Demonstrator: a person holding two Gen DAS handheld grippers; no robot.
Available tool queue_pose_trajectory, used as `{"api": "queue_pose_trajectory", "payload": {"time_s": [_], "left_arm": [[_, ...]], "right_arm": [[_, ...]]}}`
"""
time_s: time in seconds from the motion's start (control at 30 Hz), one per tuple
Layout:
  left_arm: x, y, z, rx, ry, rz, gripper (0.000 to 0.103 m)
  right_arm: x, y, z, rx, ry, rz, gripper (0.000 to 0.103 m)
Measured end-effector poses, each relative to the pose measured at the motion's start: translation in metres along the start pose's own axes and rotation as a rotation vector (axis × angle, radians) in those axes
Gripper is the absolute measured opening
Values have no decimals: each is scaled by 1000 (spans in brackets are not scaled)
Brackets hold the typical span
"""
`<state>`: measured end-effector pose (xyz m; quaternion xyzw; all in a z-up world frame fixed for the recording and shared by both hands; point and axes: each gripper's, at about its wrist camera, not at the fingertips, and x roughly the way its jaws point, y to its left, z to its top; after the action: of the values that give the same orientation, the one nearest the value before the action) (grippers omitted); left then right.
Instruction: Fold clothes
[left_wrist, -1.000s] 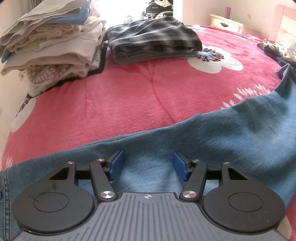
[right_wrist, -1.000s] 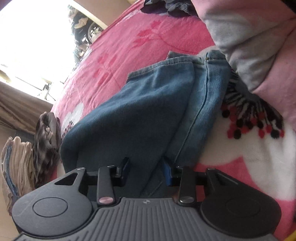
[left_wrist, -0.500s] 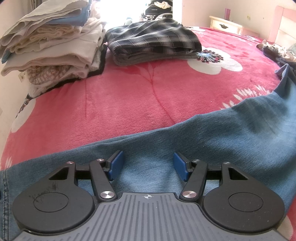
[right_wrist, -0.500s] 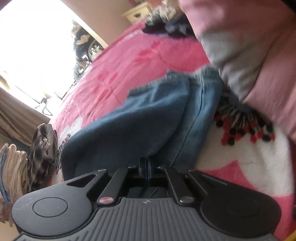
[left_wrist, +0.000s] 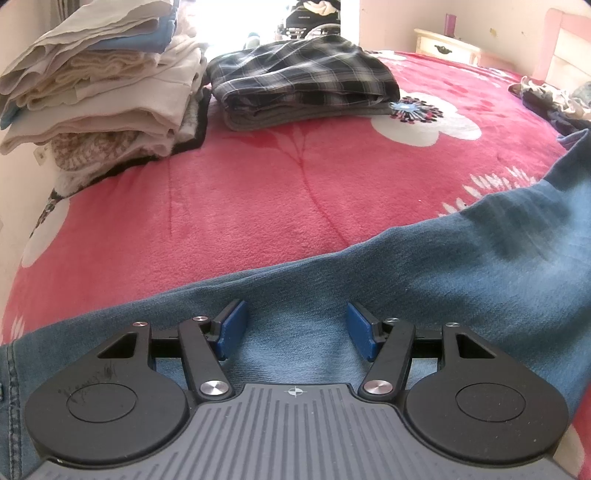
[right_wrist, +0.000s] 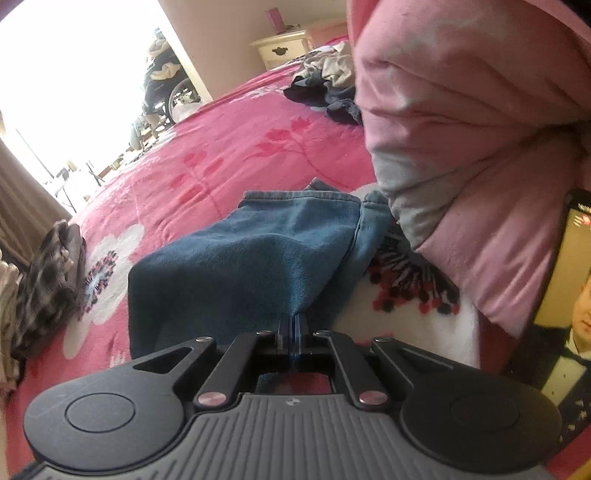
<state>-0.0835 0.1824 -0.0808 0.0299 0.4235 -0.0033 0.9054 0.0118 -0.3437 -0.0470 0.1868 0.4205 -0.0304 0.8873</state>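
Observation:
Blue jeans (left_wrist: 461, 273) lie stretched across the pink flowered blanket (left_wrist: 258, 199). Over the denim near its left end, my left gripper (left_wrist: 295, 328) stands open, blue pads apart, flat cloth under the gap. In the right wrist view the jeans (right_wrist: 258, 258) rise in a fold toward my right gripper (right_wrist: 293, 326), which is shut on a pinch of denim. The leg hems lie farther off beside a pink sleeve (right_wrist: 461, 129).
A tall pile of folded pale clothes (left_wrist: 99, 92) stands far left, a folded plaid garment (left_wrist: 306, 88) beside it. Loose dark clothes (right_wrist: 325, 85) lie near the bed's head. A cream nightstand (left_wrist: 447, 48) is behind. A picture of a person (right_wrist: 569, 321) is at right.
My right gripper closed on the jeans and lifted the cloth while rolling toward level. The left gripper has not moved.

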Motion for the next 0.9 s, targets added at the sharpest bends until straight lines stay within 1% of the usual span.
{"api": "queue_pose_trajectory", "payload": {"time_s": [0.07, 0.17, 0.2, 0.23, 0.27, 0.33, 0.43, 0.5, 0.57, 0.7, 0.77, 0.8, 0.9], "left_arm": [[0, 0, 0, 1, -1, 0, 60], [0, -1, -1, 2, -4, 3, 61], [0, -1, -1, 3, -4, 3, 61], [0, -1, -1, 3, -4, 3, 61], [0, -1, -1, 3, -4, 3, 61], [0, -1, -1, 3, -5, 3, 61], [0, -1, -1, 3, -6, 3, 61], [0, -2, -1, 2, -7, 4, 61], [0, -2, -1, 1, -8, 6, 61], [0, -2, -1, 2, -6, 8, 61], [-1, -2, -1, 3, -5, 8, 61], [0, -2, -1, 2, -5, 8, 61], [-1, -2, -2, 2, -10, 9, 61]], "right_arm": [[12, 6, -4, -66, 7, -36, 1], [27, 3, -13, -124, 20, -177, 5], [28, -2, -13, -117, 19, -225, 5], [25, -8, -12, -93, 13, -243, 6], [20, -12, -11, -77, 1, -245, 9], [5, -10, -9, -111, -59, -227, 9], [-18, 11, -4, -205, -173, -151, 9], [-23, 28, -3, -282, -212, -100, 9], [-22, 44, -3, -355, -224, -58, 10], [-12, 70, -9, -447, -198, 48, 10], [1, 79, -10, -477, -155, 104, 16], [6, 81, -11, -491, -135, 119, 16], [23, 82, -15, -529, -80, 94, 17]]}}
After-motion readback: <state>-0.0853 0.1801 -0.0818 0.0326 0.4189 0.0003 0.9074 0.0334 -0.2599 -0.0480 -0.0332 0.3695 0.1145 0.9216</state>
